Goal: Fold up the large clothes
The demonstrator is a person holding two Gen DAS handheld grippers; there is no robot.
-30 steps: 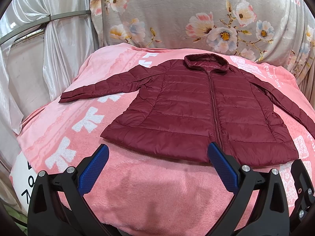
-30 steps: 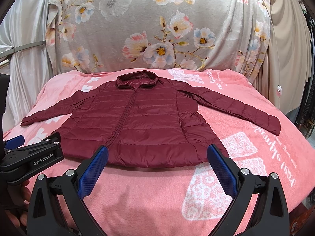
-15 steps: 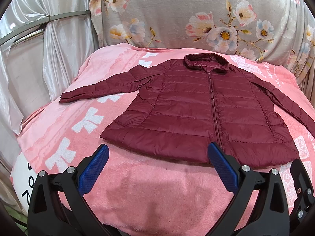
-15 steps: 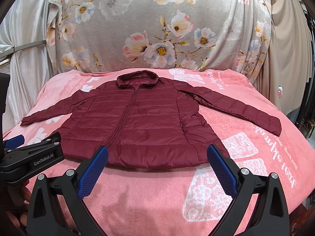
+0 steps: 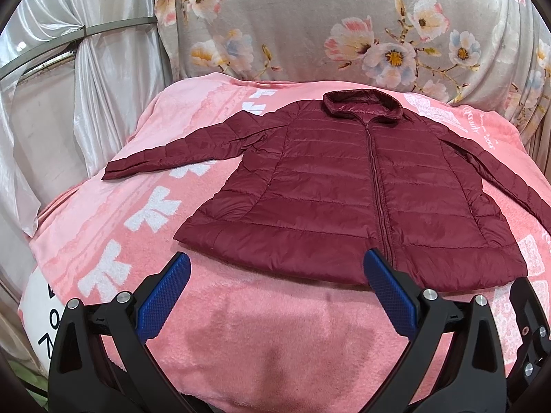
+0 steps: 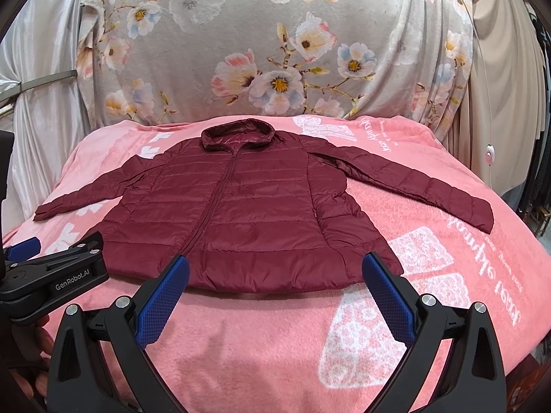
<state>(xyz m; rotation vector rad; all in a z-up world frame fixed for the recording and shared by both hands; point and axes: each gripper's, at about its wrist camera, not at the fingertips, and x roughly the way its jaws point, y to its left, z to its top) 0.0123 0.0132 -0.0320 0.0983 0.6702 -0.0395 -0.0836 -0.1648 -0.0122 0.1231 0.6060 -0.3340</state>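
A dark red quilted hooded jacket [image 5: 344,189] lies flat and zipped on a pink blanket [image 5: 258,327], hood at the far side, both sleeves spread outward. It also shows in the right wrist view [image 6: 241,213]. My left gripper [image 5: 275,285] is open and empty, held just in front of the jacket's hem, left of the zip. My right gripper [image 6: 275,285] is open and empty, in front of the hem's right half. The left gripper's body [image 6: 51,278] shows at the left edge of the right wrist view.
A floral grey cloth [image 6: 275,51] hangs behind the blanket. Silver curtains [image 5: 69,86] stand to the left, beige curtains [image 6: 499,103] to the right. The blanket [image 6: 447,309] drops off at its near and side edges.
Almost nothing has moved. Both grippers stay open and hold their place in front of the hem.
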